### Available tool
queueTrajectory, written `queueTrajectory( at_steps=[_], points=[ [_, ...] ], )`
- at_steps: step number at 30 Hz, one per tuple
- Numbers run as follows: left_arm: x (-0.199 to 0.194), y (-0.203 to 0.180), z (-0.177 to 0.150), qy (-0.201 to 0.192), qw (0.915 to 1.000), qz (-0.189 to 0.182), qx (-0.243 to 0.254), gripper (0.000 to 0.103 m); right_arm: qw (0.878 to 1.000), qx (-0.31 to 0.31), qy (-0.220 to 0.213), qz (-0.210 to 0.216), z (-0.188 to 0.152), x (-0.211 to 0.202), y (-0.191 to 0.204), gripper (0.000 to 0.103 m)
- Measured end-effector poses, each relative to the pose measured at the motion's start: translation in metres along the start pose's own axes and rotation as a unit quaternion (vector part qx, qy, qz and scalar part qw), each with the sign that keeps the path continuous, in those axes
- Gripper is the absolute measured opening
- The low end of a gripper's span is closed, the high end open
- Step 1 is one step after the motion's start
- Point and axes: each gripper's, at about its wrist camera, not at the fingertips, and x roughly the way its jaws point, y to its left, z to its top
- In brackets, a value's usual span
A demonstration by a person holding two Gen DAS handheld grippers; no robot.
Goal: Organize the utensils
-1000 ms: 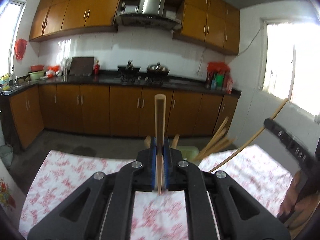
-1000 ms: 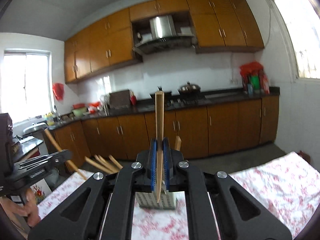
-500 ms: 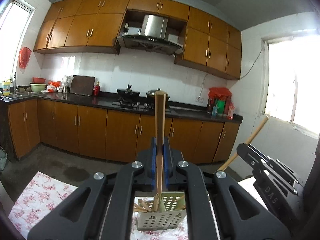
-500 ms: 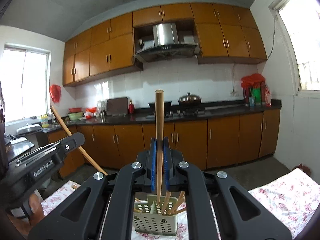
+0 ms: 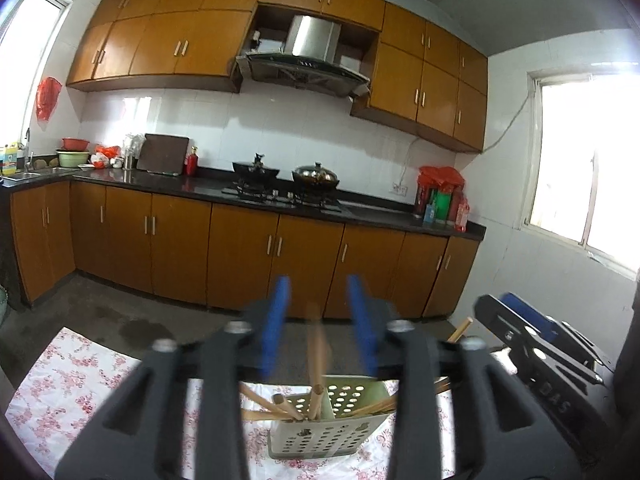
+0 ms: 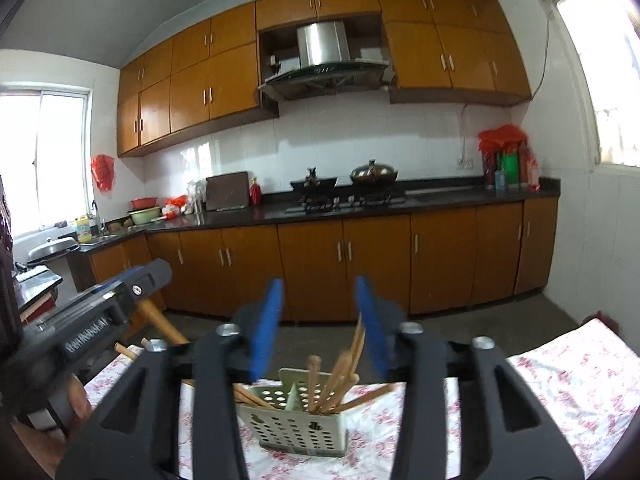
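Nearest the lens in the left wrist view, the left gripper [image 5: 316,320] is standing with its blue pads spread apart, and a wooden chopstick [image 5: 318,356] is showing blurred in the gap between them, touching neither pad, its long axis running nearly upright with its lower end already down among the others. Directly below and just ahead, the perforated utensil holder [image 5: 324,432] is sitting on the floral cloth of the worktop [image 5: 72,384], so the holder lies straight down the gripper's line, and both grippers are hovering over it at a similar closeness, pointing forward and slightly down. In the right wrist view, the right gripper [image 6: 320,324] is likewise standing open, holding nothing, with a loose chopstick [image 6: 356,348] leaning close beside its right pad and dropping into the same holder [image 6: 296,424], where several more sticks are fanning out over the rim. The next move probably calls for drawing both grippers up and clear without knocking the leaning sticks. Farther off, the wooden base cabinets [image 6: 380,264] and the range hood [image 6: 320,60] are filling the back wall.
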Motion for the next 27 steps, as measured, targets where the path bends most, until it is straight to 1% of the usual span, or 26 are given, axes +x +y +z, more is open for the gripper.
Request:
queueTrajectory(
  at_steps=[1, 2, 3, 4, 5, 6, 8, 10, 11, 12, 13, 15, 18, 23, 27],
  points=[
    [-0.005, 0.0, 0.001, -0.003, 1.0, 0.001, 0.001, 0.044, 1.0, -0.008, -0.003, -0.007, 0.001, -0.005, 0.0, 0.045],
    [-0.011, 0.002, 0.003, -0.006, 1.0, 0.002, 0.001, 0.048, 1.0, -0.015, -0.007, -0.016, 0.001, -0.011, 0.0, 0.053],
    [-0.018, 0.005, 0.004, -0.01, 0.9999, 0.005, 0.002, 0.051, 1.0, -0.018, -0.009, -0.022, 0.0, -0.015, 0.0, 0.063],
    [-0.025, 0.009, 0.005, -0.012, 0.9999, 0.008, 0.003, 0.058, 0.999, -0.021, -0.013, -0.029, -0.001, -0.021, -0.001, 0.068],
    [-0.033, 0.011, 0.006, -0.016, 0.9998, 0.013, 0.005, 0.067, 0.999, -0.022, -0.014, -0.031, -0.001, -0.025, -0.001, 0.078],
    [-0.044, 0.015, 0.004, -0.021, 0.9995, 0.02, 0.01, 0.071, 0.999, -0.025, -0.014, -0.035, -0.004, -0.034, -0.002, 0.087],
    [-0.064, 0.019, 0.001, -0.029, 0.9989, 0.03, 0.02, 0.089, 0.999, -0.027, -0.011, -0.044, -0.006, -0.04, -0.004, 0.097],
    [-0.086, 0.023, -0.007, -0.034, 0.9981, 0.04, 0.031, 0.098, 0.998, -0.033, -0.003, -0.058, -0.015, -0.051, -0.003, 0.101],
    [-0.095, 0.024, -0.011, -0.033, 0.9977, 0.047, 0.037, 0.099, 0.997, -0.035, 0.0, -0.066, -0.018, -0.053, -0.003, 0.101],
    [-0.104, 0.026, -0.018, -0.03, 0.9966, 0.062, 0.044, 0.099, 0.996, -0.038, 0.004, -0.076, -0.023, -0.056, -0.001, 0.101],
    [-0.11, 0.028, -0.024, -0.025, 0.9959, 0.072, 0.049, 0.099, 0.996, -0.04, 0.012, -0.078, -0.027, -0.057, 0.0, 0.101],
    [-0.119, 0.033, -0.035, -0.014, 0.9954, 0.079, 0.052, 0.099, 0.996, -0.036, 0.037, -0.078, -0.037, -0.058, 0.001, 0.101],
    [-0.13, 0.04, -0.057, 0.014, 0.9945, 0.093, 0.046, 0.099, 0.994, -0.026, 0.072, -0.077, -0.054, -0.059, 0.003, 0.101],
    [-0.139, 0.045, -0.086, 0.042, 0.9925, 0.107, 0.043, 0.099, 0.991, -0.026, 0.097, -0.09, -0.077, -0.066, 0.007, 0.101],
    [-0.144, 0.047, -0.105, 0.063, 0.9908, 0.111, 0.046, 0.099, 0.989, -0.025, 0.106, -0.095, -0.091, -0.074, 0.008, 0.101]
  ],
)
